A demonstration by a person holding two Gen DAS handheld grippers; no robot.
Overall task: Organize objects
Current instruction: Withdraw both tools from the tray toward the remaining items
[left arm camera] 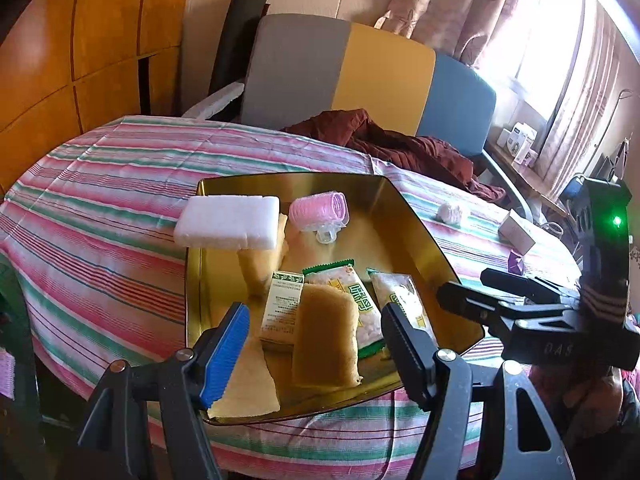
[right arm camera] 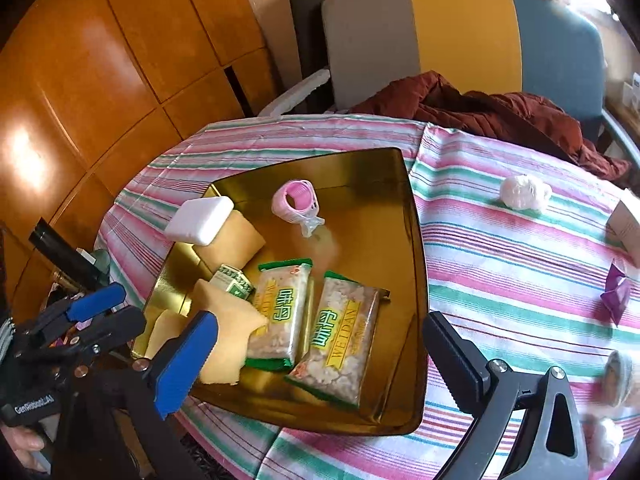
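A gold tray [left arm camera: 384, 216] [right arm camera: 360, 208] sits on the striped tablecloth. It holds a white foam block [left arm camera: 228, 222], a pink hair roller [left arm camera: 318, 208], tan sponge pieces [left arm camera: 324, 340], a small green-and-white box [left arm camera: 280, 308] and two snack packets [right arm camera: 340, 352]. My left gripper [left arm camera: 316, 344] hovers open over the tray's near end, and the pads touch neither side of the sponge piece seen between them. My right gripper [right arm camera: 320, 360] stands wide open above the packets with nothing in it. Each gripper also shows at the edge of the other's view.
On the cloth right of the tray lie a white crumpled ball [right arm camera: 524, 192], a purple wrapper [right arm camera: 616, 296] and a small white box [left arm camera: 516, 232]. A maroon garment [right arm camera: 500, 112] is draped over the far table edge before a grey, yellow and blue chair [right arm camera: 460, 36]. Wooden cabinets [right arm camera: 100, 80] stand to the left.
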